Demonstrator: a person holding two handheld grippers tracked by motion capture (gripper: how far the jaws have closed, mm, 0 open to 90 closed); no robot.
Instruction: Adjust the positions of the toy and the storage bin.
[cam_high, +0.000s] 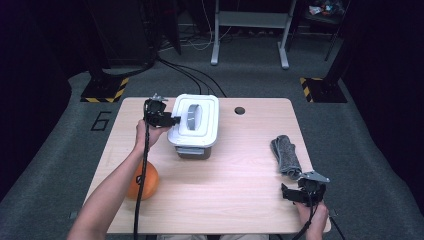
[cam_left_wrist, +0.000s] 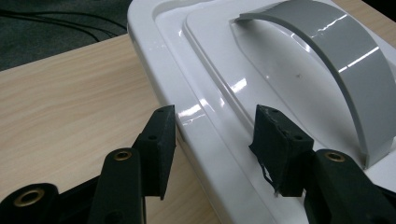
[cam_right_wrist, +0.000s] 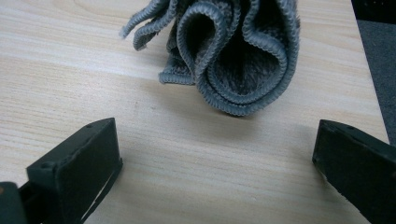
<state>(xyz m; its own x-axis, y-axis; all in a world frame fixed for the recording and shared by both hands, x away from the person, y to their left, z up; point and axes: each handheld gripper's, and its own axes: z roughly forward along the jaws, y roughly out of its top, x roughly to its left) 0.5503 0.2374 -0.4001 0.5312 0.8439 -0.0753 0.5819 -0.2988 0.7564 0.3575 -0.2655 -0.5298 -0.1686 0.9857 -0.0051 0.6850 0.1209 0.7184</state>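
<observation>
Down-left of the white box, near the front edge of the worktop: an orange ball, partly hidden behind a forearm and the black cable trailing across it. Right at the box's left side: the left tool, held level and pointed at the lid. Seen along that left tool: jaws partly spread and straddling the lid's raised left rim, one jaw just outside the rim over bare wood, the other over the glossy lid top, short of the grey handle; pads close to the plastic, not visibly squeezing it. As for the box itself: sitting on the worktop's far half, left of centre, lid on, arched grey handle running along the middle of the lid. To the right of the box, near the far edge: a small round hole in the wood. Farther right and nearer the front: a rumpled grey cloth, lying lengthwise, well apart from the box. Farthest from the box, at the front right corner, just beyond the cloth's near end: the right tool, gripped in a hand. Along that right tool: jaws spread wide with bare wood between them, cloth folds ahead, untouched.
</observation>
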